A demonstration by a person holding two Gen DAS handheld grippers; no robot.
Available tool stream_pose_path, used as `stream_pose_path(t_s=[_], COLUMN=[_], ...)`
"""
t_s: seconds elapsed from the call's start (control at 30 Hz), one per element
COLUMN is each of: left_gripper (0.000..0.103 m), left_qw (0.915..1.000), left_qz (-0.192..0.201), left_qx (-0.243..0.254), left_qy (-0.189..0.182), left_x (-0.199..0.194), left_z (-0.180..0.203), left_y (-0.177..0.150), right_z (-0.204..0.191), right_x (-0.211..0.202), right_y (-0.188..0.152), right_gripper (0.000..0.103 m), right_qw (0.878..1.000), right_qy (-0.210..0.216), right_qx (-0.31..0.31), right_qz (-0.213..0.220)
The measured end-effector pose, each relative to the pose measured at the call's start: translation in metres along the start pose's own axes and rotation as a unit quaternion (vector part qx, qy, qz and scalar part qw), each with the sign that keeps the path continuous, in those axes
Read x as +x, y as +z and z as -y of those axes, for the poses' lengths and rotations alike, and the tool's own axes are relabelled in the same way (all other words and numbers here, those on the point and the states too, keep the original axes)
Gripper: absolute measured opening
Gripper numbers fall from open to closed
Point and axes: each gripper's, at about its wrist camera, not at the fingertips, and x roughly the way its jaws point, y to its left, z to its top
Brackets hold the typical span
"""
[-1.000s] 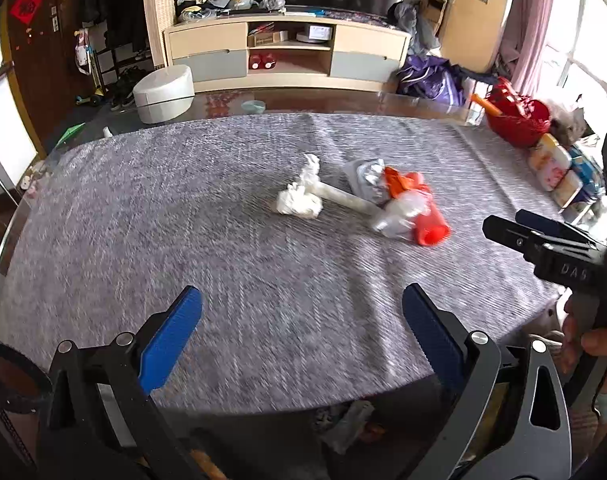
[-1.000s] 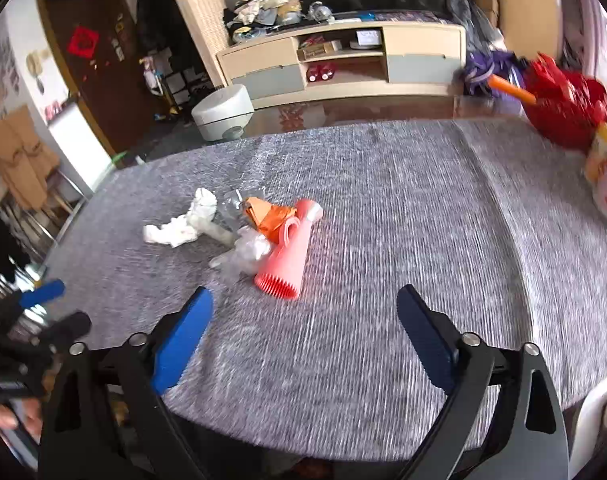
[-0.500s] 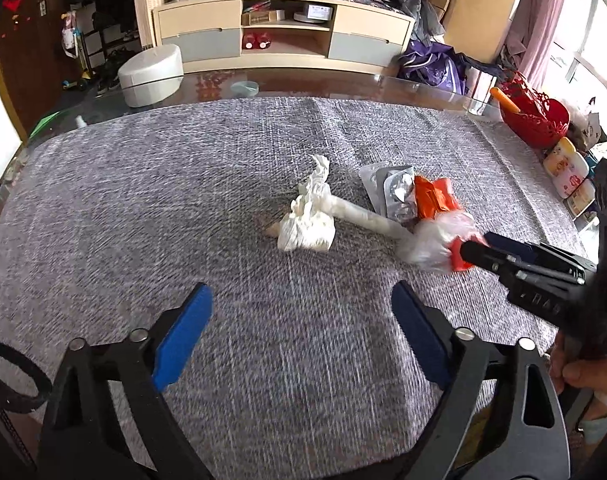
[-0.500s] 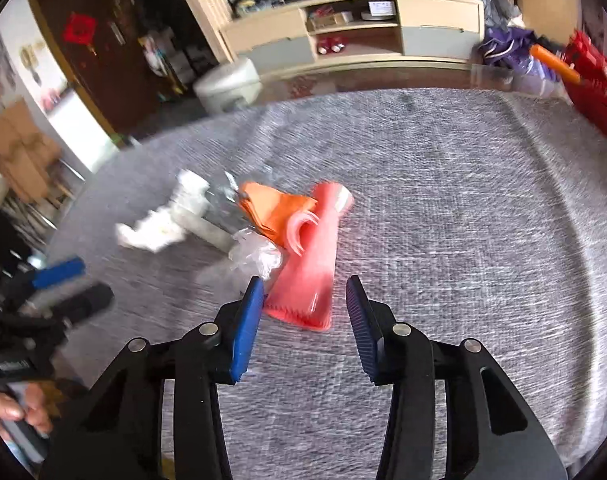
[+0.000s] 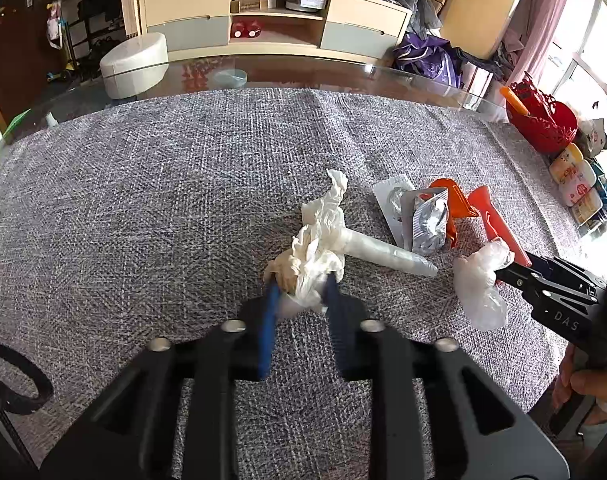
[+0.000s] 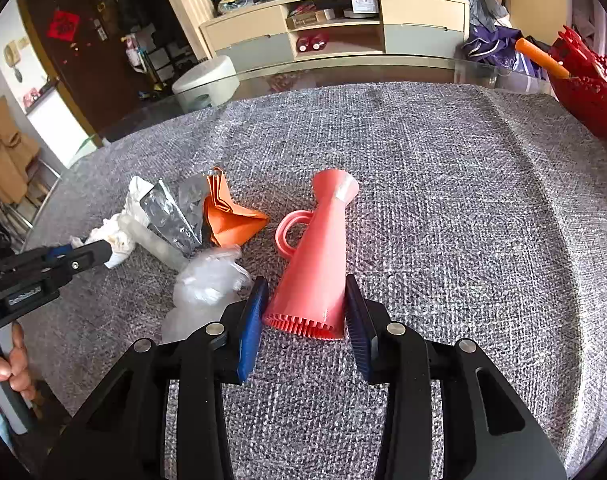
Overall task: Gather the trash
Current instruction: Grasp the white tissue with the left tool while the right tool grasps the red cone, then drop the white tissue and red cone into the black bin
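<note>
A pile of trash lies on the grey tablecloth [image 5: 143,220]. My left gripper [image 5: 301,286] is closing, its blue pads pressing on a crumpled white tissue wad [image 5: 319,240] joined to a white rolled tube [image 5: 383,252]. My right gripper [image 6: 305,284] is also closing, its pads against the wide toothed end of a pink cone with a ring handle [image 6: 323,240]. Between the two lie a silver foil wrapper [image 5: 427,224], folded orange paper [image 6: 231,224] and a clear plastic wad [image 6: 211,280]. The left gripper [image 6: 103,250] shows at the right wrist view's left edge.
A red basket [image 5: 543,128] and several small bottles [image 5: 575,184] stand at the table's right edge. Bare glass tabletop [image 5: 283,72] runs beyond the cloth. A white stool [image 5: 135,64] and a low cabinet [image 5: 271,20] are behind. A person's hand [image 6: 7,368] holds the left gripper.
Both grippers came down and forward to the pile. The left jaws went from wide open to pinching the tissue wad. The right jaws narrowed around the pink cone.
</note>
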Motion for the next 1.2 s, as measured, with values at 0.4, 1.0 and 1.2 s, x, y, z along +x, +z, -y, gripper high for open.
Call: stream_pose_path(t_s=[0.4,1.0,1.2], left_gripper=[0.004,0.005,0.005], left_qw=[0.9988,0.9909,0.9908], left_qz=[0.035,0.121,0.121], left_qx=[0.011,0.038,0.047], left_qy=[0.031,0.045,0.037], left_x=[-0.046,-0.189,-0.206], left_z=[0.013,0.068,0.086], left_y=[-0.009,-0.077,-0.114], right_z=[0.002,-0.033,-0.04], right_x=[-0.041,-0.167,-0.19], right_y=[0.002,-0.051,-0.085], right_gripper=[0.038,0.038,0.038], right_qw=[0.999,0.994,0.994], right_qy=[0.007,-0.001,0.015], right_qx=[-0.009,-0.038,-0.047], right_qz=[0.03,0.098,0.099])
